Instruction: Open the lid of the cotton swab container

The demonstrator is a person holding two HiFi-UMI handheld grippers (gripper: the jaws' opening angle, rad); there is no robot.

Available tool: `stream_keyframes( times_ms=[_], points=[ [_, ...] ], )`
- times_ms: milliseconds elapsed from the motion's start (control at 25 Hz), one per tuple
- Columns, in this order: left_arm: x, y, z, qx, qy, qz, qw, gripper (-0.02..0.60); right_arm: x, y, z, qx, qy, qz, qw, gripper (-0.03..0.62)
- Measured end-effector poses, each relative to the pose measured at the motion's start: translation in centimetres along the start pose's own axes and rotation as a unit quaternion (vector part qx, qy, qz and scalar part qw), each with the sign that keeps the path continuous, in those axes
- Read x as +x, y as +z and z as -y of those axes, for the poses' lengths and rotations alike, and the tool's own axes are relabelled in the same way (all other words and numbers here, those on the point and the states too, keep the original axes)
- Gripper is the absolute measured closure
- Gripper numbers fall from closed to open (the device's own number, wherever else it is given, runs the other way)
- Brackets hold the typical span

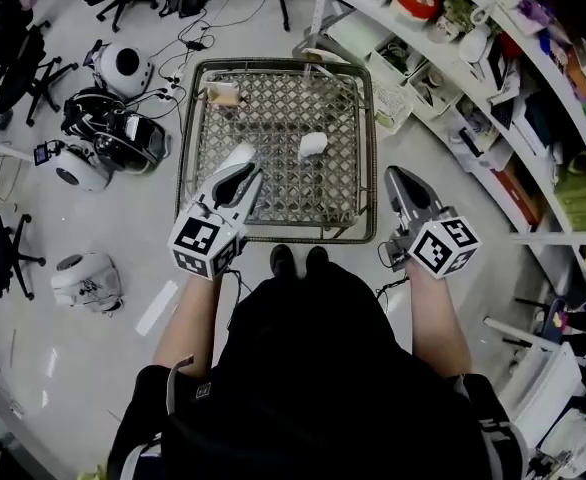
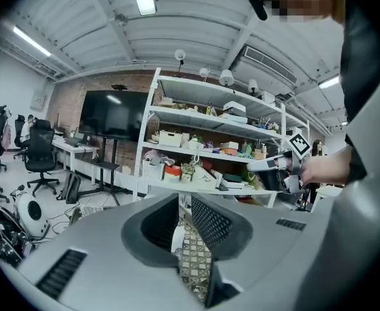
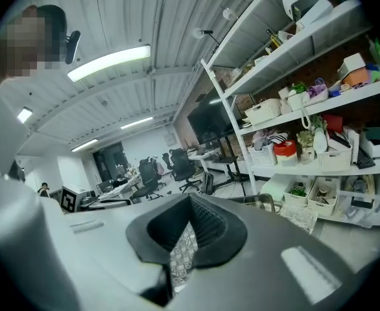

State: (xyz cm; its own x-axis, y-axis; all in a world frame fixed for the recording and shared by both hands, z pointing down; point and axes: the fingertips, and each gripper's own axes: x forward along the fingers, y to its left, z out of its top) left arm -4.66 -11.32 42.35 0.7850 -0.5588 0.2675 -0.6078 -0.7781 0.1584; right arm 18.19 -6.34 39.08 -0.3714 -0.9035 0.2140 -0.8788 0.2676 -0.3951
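A small white container [image 1: 313, 145] stands on the wire-mesh table [image 1: 273, 193], right of its middle; whether its lid is up I cannot tell. My left gripper [image 1: 243, 168] hovers over the table's near-left part, short of the container, and its jaws stand slightly open with nothing between them. In the left gripper view only the mesh shows through the gap of the left gripper [image 2: 182, 229]. My right gripper [image 1: 394, 175] hangs off the table's right edge, shut and empty. The right gripper view shows the right gripper [image 3: 187, 224] with its pads together at the tip.
A small tan box [image 1: 223, 93] lies at the table's far-left corner. Stocked shelves [image 1: 493, 78] run along the right. White and black round devices [image 1: 103, 148], cables and office chairs [image 1: 18, 58] crowd the floor on the left. The person's shoes [image 1: 298, 259] stand at the table's near edge.
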Motion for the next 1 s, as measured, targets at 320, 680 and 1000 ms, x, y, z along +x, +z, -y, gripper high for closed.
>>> stream_keyframes(
  times_ms=[320, 680, 1000],
  points=[
    [5.4, -4.3, -0.7, 0.002, -0.022, -0.047, 0.9986, 0.452, 1.9, -1.9, 3.8, 0.013, -0.007, -0.032, 0.999, 0.583],
    [13.0, -11.9, -3.0, 0.031, -0.041, -0.088, 0.9948, 0.39, 4.9, -6.6, 8.7, 0.042, 0.0, -0.086, 0.995, 0.583],
    [17.2, -19.1, -4.0, 0.057, -0.078, -0.145, 0.9847, 0.356, 7.5, -11.0, 9.9, 0.057, 0.002, -0.101, 0.993, 0.583]
  ],
)
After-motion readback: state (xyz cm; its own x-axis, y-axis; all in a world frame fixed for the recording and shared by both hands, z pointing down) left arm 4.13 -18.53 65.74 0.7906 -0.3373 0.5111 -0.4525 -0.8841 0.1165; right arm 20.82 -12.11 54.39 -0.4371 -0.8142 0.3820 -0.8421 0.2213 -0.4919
